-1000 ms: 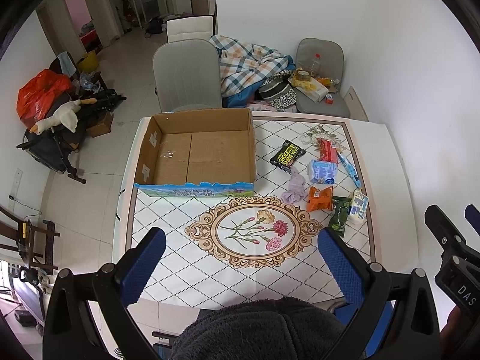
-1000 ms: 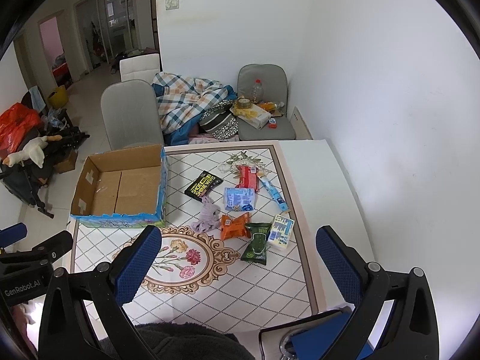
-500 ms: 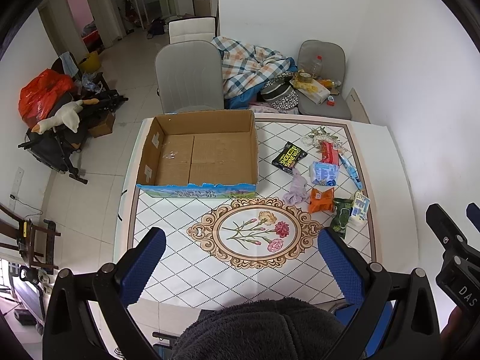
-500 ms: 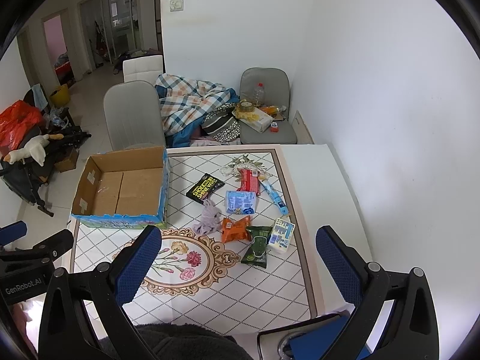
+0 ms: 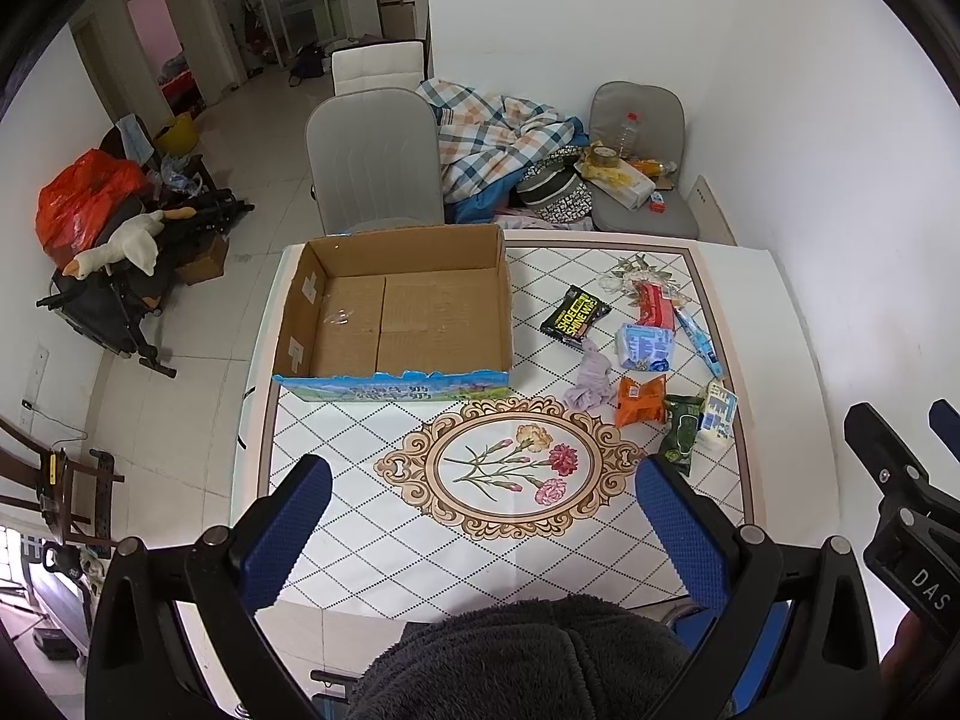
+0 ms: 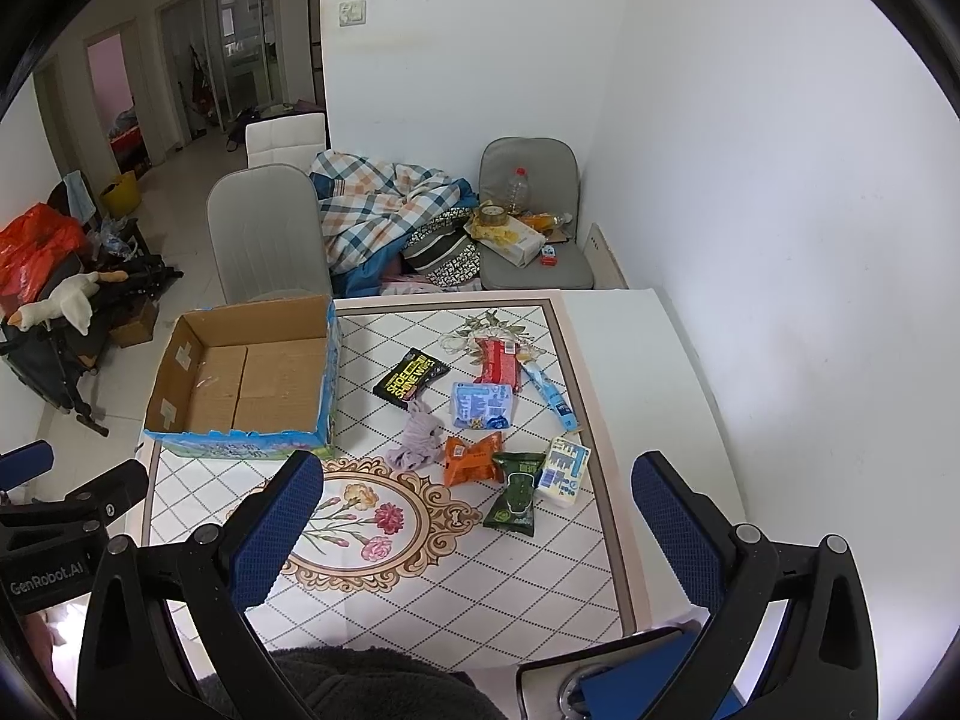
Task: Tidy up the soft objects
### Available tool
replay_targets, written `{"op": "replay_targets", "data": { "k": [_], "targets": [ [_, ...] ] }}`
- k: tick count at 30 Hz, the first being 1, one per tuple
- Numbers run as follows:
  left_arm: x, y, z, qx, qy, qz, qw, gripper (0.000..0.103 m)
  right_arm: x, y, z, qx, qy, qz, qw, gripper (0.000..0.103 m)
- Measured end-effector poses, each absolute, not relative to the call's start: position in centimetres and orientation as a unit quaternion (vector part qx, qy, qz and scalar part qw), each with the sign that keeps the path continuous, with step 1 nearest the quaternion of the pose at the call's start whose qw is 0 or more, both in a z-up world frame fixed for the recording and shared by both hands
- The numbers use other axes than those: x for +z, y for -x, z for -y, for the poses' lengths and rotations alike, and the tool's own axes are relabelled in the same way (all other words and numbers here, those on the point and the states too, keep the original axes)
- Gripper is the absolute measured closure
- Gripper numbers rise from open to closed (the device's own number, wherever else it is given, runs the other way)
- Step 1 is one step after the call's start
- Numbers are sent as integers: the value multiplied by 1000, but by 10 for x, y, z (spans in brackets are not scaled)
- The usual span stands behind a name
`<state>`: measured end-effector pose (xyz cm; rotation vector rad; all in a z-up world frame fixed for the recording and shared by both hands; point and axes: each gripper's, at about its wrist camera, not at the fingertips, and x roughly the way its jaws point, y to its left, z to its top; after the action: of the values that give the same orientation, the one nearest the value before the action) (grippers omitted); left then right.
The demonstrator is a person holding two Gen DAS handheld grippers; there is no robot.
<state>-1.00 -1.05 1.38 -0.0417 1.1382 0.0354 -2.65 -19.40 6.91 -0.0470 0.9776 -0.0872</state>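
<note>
Two pairs of blue-padded tongs hover above a tiled table (image 5: 336,450), both spread wide apart and holding nothing. Ahead of the left tongs (image 5: 480,531) sits an open cardboard box (image 5: 396,312). The soft things — a crumpled lilac cloth (image 6: 417,444), an orange packet (image 6: 474,457), a green packet (image 6: 515,492), a pale blue pack (image 6: 482,405) and a black pouch (image 6: 411,384) — lie well beyond the right tongs (image 6: 474,531), ahead of its open gap, to the right of the box.
</note>
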Motion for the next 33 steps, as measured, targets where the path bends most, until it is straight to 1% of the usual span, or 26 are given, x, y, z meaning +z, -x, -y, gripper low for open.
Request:
{"op": "replay_targets", "data": {
  "k": [18,23,26,29,32,33],
  "targets": [
    [19,14,15,13,15,-537,843,0,70,26,189,-35,16,-469,882,0],
    [14,9,19,5,19,-539,842,0,60,24,199,-30,-5,-483,875,0],
    [2,-4,26,-7,14,-545,838,0,45,16,215,-34,-21,-499,866,0],
    [-23,-25,43,-21,-15,-555,831,0,14,-3,237,-49,-28,-524,850,0],
    [-64,-53,59,-41,-28,-582,812,0,-33,-25,264,-67,-44,-559,825,0],
    [-85,-66,65,-49,-26,-596,801,0,-53,-32,273,-68,-50,-572,816,0]
  ]
}}
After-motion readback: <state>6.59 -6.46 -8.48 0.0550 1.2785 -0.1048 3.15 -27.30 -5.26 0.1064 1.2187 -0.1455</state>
